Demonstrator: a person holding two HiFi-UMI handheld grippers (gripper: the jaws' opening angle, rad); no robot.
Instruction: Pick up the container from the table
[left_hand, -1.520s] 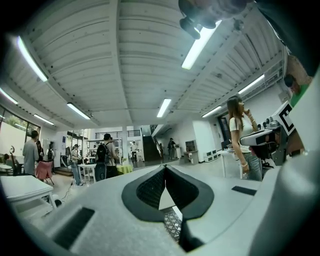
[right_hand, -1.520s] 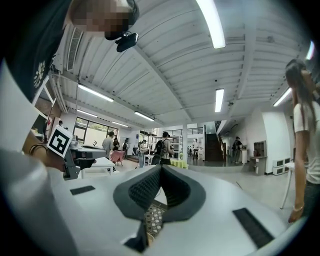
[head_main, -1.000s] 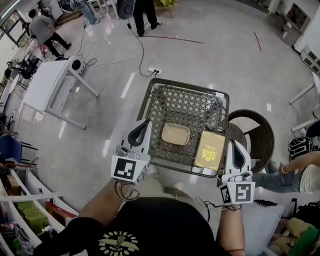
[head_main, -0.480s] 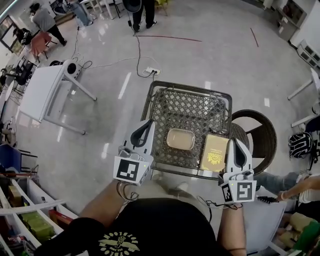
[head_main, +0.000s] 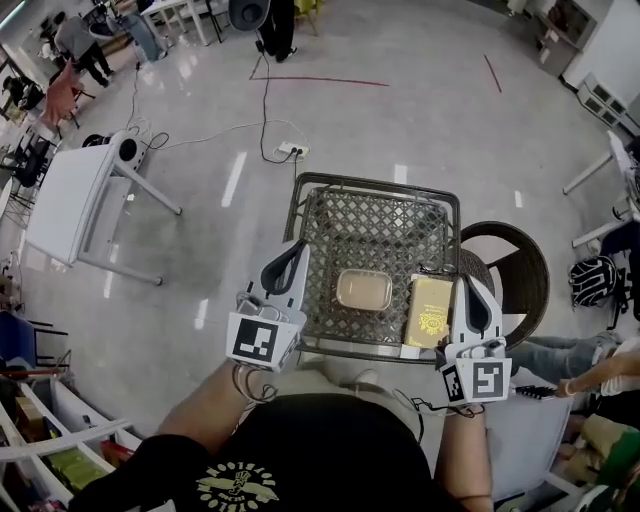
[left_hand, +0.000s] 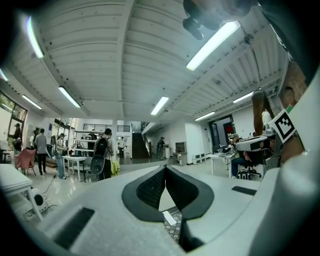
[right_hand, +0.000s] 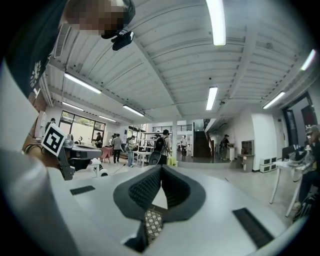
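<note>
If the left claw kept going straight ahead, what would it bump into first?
Probably nothing nearby: the left gripper points about level, over the wicker table's left edge, into the open room.

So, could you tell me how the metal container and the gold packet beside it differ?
The container has rounded corners and a raised rim; the gold packet is flat with square corners. The container is plain beige-silver; the gold packet is yellow with an emblem. The container lies crosswise near the middle; the gold packet lies lengthwise at the right edge. Both rest on the woven table.
</note>
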